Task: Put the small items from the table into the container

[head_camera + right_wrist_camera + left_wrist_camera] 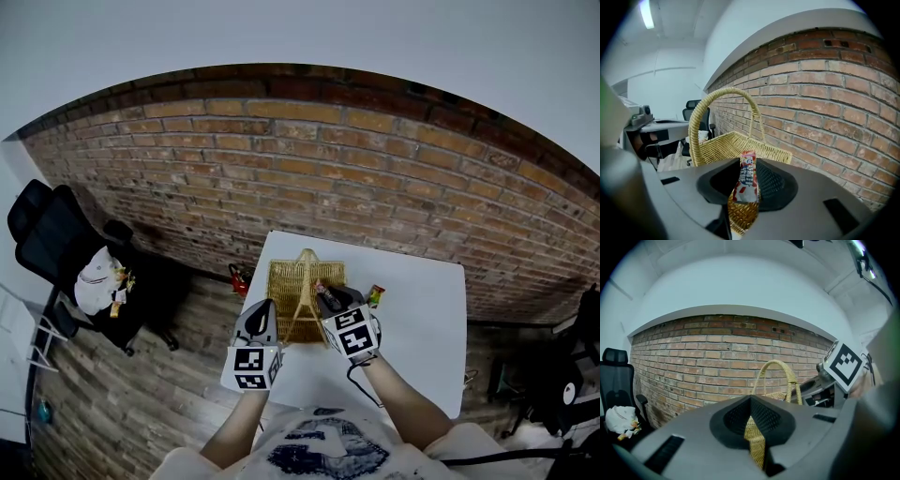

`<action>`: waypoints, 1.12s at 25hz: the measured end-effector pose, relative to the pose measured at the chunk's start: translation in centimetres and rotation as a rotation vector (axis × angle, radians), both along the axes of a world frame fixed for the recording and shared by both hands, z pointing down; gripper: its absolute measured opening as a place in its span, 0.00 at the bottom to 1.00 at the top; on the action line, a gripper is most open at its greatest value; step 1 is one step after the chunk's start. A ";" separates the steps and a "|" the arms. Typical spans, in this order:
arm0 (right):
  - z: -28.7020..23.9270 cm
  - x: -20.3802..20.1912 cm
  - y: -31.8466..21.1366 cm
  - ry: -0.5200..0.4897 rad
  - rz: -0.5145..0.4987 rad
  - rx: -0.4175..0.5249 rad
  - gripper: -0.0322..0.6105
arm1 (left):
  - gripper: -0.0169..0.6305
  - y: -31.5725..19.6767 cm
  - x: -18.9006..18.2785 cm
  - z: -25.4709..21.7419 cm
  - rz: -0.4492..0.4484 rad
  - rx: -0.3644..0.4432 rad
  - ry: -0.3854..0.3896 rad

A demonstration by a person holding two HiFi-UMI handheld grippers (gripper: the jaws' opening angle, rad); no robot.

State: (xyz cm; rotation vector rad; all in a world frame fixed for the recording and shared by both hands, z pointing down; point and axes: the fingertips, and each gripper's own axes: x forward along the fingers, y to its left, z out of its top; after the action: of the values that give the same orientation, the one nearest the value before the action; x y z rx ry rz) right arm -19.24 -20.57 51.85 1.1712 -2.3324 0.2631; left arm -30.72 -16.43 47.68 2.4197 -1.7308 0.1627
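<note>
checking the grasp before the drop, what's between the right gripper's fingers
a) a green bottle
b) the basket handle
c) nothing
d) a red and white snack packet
d: the right gripper view shows the snack packet pinched upright in the right gripper, with the wicker basket just beyond it.

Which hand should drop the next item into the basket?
Right. The right gripper holds a packet just above the basket, so it only needs to release. The left gripper looks clamped on the basket's rim.
</note>
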 end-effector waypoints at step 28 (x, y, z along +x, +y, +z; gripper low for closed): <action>0.7 -0.2 0.2 0.097 -0.014 -0.048 0.24 | 0.10 -0.3 0.5 1.2 0.019 -0.030 0.018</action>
State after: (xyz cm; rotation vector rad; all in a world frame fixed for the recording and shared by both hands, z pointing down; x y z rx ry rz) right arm -19.42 -20.39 52.52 1.1197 -2.2373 0.2501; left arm -30.23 -16.78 48.92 2.4094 -1.6866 0.1681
